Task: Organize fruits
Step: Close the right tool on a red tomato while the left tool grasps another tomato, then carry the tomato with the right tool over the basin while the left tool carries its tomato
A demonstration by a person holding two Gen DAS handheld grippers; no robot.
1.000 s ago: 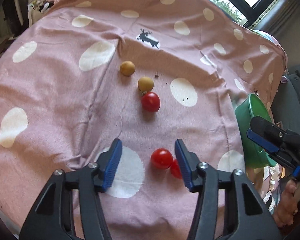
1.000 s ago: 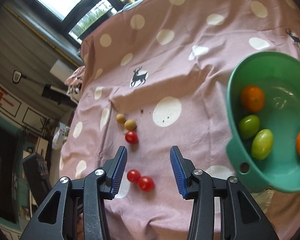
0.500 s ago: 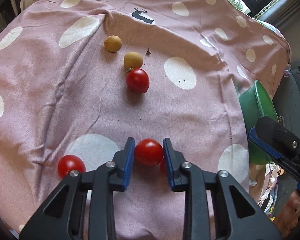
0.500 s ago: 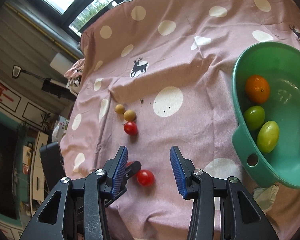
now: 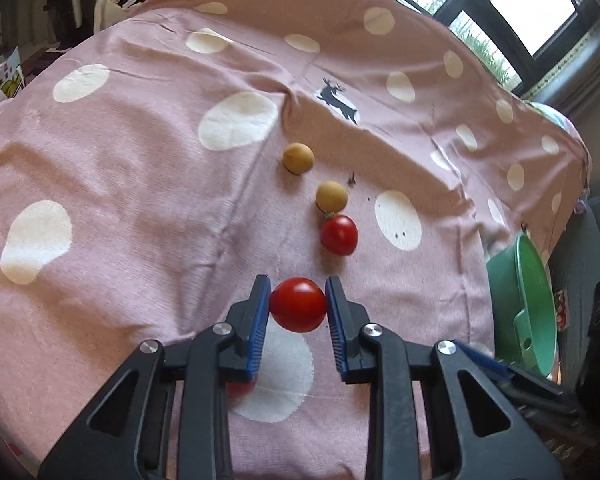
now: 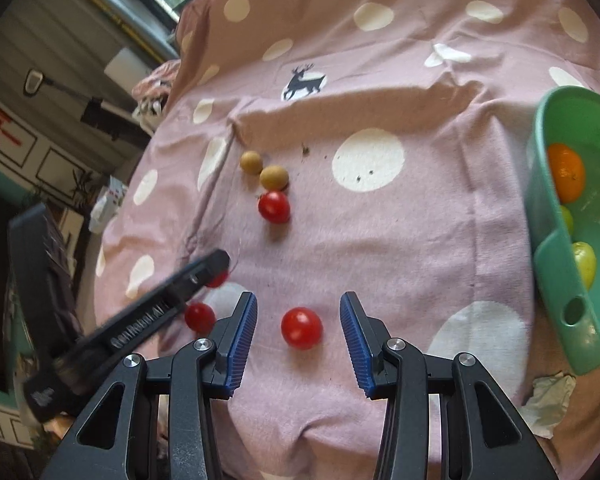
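Observation:
My left gripper (image 5: 298, 304) is shut on a red cherry tomato (image 5: 298, 305) and holds it above the pink spotted cloth (image 5: 140, 200). Beyond it lie another red tomato (image 5: 339, 235) and two tan round fruits (image 5: 331, 195) (image 5: 298, 158). My right gripper (image 6: 298, 328) is open, with a red tomato (image 6: 301, 328) lying on the cloth between its fingers. In the right wrist view the left gripper (image 6: 216, 270) shows at the left, with one more tomato (image 6: 199, 317) on the cloth below it. A green bowl (image 6: 556, 248) at the right holds an orange (image 6: 566, 172) and green fruits (image 6: 584, 264).
The cloth is wrinkled, with a fold ridge behind the fruits. The green bowl (image 5: 520, 308) sits at the table's right edge. A crumpled paper scrap (image 6: 550, 400) lies near the bowl. Furniture and clutter stand beyond the table's left edge.
My left gripper closed on a red tomato and lifted it off the cloth. My right gripper moved in over the remaining tomato, which now lies between its open fingers.

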